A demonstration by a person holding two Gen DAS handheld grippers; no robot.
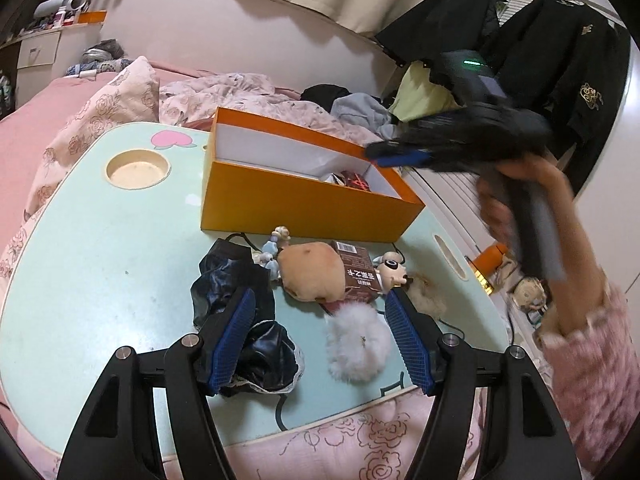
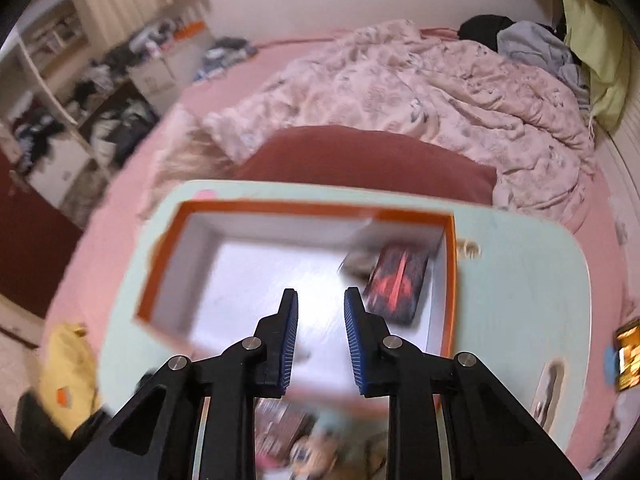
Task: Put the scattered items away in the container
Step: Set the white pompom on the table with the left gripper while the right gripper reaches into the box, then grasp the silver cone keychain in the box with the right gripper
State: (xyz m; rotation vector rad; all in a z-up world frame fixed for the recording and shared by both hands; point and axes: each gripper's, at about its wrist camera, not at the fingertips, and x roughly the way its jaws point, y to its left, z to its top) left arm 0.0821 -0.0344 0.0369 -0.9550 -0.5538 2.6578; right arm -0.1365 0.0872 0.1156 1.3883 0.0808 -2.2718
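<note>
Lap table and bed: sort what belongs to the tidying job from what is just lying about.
Job: orange box, black pouch, tan plush, brown carton, grey pompom, figurine.
Lying about: floral quilt, hanging black jackets, yellow bag.

Right tongs (image 2: 321, 300) parted, empty, over orange box (image 2: 451, 280) on pale green desk (image 2: 520, 300) — blurred. Inside box at right: dark card with red pattern (image 2: 396, 286). Beyond — maroon cushion (image 2: 360, 156), pink floral quilt (image 2: 440, 92) on bed.

left wrist: low, near table clutter | right wrist: above, facing down | shared: orange box (image 1: 308, 204) (image 2: 304, 276)
</note>
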